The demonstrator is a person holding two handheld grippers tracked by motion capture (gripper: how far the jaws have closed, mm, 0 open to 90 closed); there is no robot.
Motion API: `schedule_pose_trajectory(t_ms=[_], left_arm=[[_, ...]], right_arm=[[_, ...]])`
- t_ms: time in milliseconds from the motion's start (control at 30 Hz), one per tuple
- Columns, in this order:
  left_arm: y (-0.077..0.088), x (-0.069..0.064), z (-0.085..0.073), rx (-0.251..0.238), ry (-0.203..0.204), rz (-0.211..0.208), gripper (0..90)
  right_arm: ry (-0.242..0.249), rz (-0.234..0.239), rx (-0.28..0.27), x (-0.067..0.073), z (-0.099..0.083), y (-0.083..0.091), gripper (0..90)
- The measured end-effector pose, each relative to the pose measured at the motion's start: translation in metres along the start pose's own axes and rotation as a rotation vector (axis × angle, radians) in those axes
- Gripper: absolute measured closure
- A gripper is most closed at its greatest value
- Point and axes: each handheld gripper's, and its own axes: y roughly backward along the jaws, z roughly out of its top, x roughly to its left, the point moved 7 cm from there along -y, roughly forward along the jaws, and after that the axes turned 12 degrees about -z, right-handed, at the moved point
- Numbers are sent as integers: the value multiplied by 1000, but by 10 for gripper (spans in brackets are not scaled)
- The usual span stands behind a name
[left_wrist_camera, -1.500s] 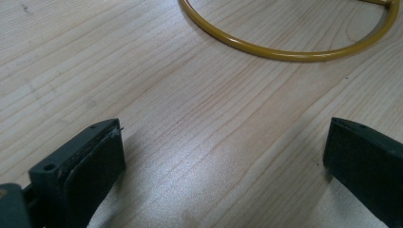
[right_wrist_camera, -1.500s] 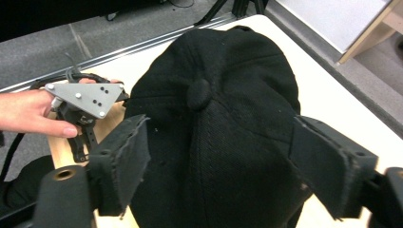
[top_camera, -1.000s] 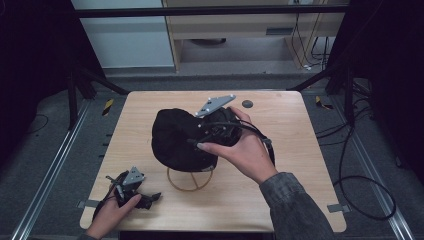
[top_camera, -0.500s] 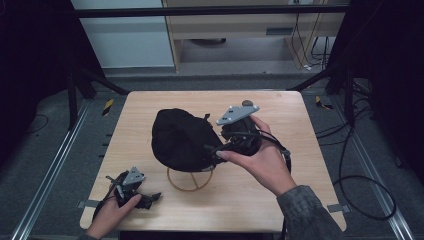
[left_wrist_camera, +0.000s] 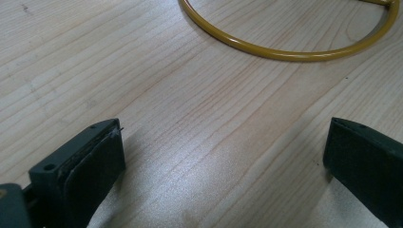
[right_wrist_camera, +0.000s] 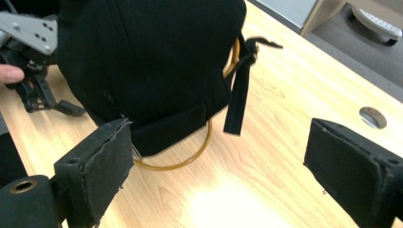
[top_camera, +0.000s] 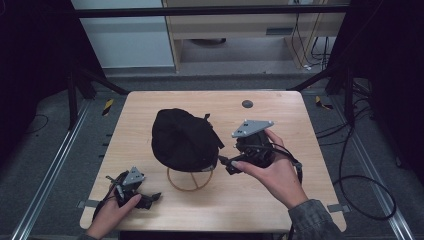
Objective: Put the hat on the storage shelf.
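A black cap (top_camera: 182, 140) rests on a yellow wire stand (top_camera: 190, 181) in the middle of the wooden table (top_camera: 280, 200). My right gripper (top_camera: 226, 165) is just right of the cap, open, with nothing between its jaws. In the right gripper view the cap (right_wrist_camera: 142, 61) fills the upper left, a strap (right_wrist_camera: 237, 90) hangs down its side, and the stand's ring (right_wrist_camera: 190, 159) shows beneath. My left gripper (top_camera: 150, 196) lies on the table at the front left, open and empty. Past its jaws, the left gripper view catches the ring (left_wrist_camera: 285, 50).
A round cable hole (top_camera: 247, 104) sits in the table's far edge. Metal rails run along the floor on both sides, and cables (top_camera: 360, 180) trail on the right. A white cabinet and a low shelf stand behind the table.
My right gripper has drawn back from the cap's right side, moving right and toward the front edge. The cap stays on its stand. The left gripper has not moved.
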Motion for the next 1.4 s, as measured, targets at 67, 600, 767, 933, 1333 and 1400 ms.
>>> schedule_pose_trajectory(t_ms=[67,600,767,933,1333,1400], left_arm=[[0,0,0,0,0,0,0],[0,0,0,0,0,1,0],[0,0,0,0,0,1,0],[0,0,0,-1,1,1,0],[0,0,0,-1,1,1,0],[0,0,0,-1,1,1,0]], right_arm=[[-9,-1,11,-1,-7,-1,86],[-22,-25,102,-9,-61,-15,102],[-34,-38,130,-8,-88,-23,114],[-57,-42,157,-6,-117,-33,120],[-171,-70,173,-15,-168,-72,127],[-199,-74,173,-18,-169,-81,126]])
